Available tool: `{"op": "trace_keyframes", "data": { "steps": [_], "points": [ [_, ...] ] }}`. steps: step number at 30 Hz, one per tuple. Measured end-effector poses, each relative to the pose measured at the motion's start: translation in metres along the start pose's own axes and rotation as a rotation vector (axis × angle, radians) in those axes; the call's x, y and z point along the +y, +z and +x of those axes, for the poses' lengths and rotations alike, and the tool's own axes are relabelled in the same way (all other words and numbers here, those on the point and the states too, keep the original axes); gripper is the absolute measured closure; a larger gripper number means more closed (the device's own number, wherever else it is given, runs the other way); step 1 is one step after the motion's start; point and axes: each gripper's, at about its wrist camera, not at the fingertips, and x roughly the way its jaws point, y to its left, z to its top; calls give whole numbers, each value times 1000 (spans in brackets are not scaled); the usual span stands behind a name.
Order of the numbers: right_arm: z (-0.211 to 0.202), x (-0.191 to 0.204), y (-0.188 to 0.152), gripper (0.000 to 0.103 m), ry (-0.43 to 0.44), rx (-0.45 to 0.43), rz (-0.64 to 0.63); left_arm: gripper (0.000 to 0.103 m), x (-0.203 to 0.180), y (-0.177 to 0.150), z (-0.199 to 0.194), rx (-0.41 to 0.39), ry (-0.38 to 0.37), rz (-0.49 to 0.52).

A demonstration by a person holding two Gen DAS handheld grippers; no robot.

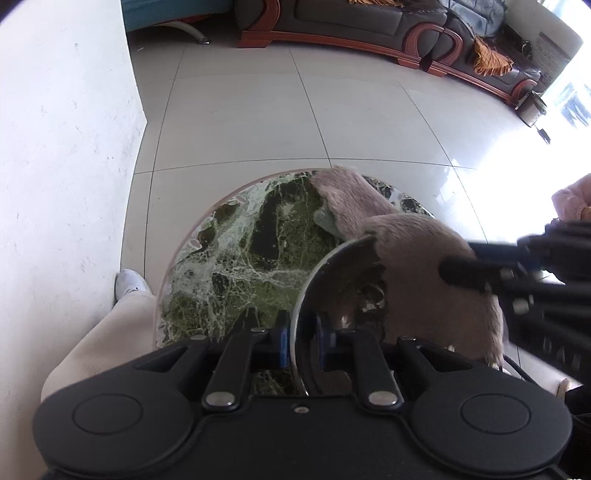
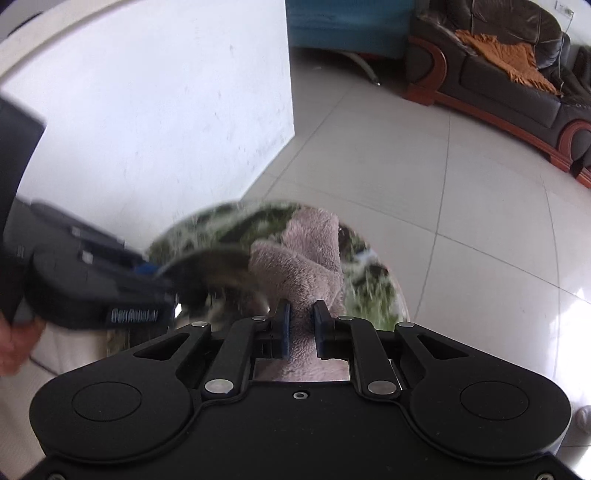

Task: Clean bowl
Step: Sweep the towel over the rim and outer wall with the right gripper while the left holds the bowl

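Pale floor tiles spread wide and bare around the round green marble table, on which the metal bowl sits close to the near edge. Left gripper is clamped on the bowl's near rim, one pad inside and one outside, while the right gripper is closed on a pinkish fluffy cloth draped over the bowl's far rim and trailing toward the table's far edge. Beyond the table, a white wall closes one side and a dark sofa stands well apart across the floor.

Dark leather sofa, tiled floor, white wall
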Motion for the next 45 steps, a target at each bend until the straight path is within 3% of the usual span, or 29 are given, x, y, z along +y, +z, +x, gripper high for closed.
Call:
{"op": "trace_keyframes", "data": {
  "steps": [8, 16, 20, 23, 26, 32, 41, 45],
  "points": [
    [-5, 1, -32, 90, 6, 68, 32, 89, -3, -2, -3, -5, 5, 3],
    [7, -1, 0, 90, 7, 8, 19, 89, -10, -4, -3, -3, 33, 38],
    [5, 0, -18, 90, 7, 43, 22, 88, -9, -5, -2, -11, 30, 20],
    [0, -5, -37, 88, 46, 66, 98, 88, -10, -5, -2, -13, 27, 25],
    [-2, -4, -36, 88, 42, 62, 111, 88, -10, -7, -1, -7, 36, 34],
    [-1, -2, -1, 88, 31, -4, 53, 86, -11, -9, 0, 2, 54, 33],
    [-9, -1, -40, 88, 45, 59, 98, 85, -14, -11, 0, -6, 53, 31],
    [-5, 0, -22, 88, 34, 25, 71, 84, -12, -14, 0, 5, 66, 26]
  ]
}}
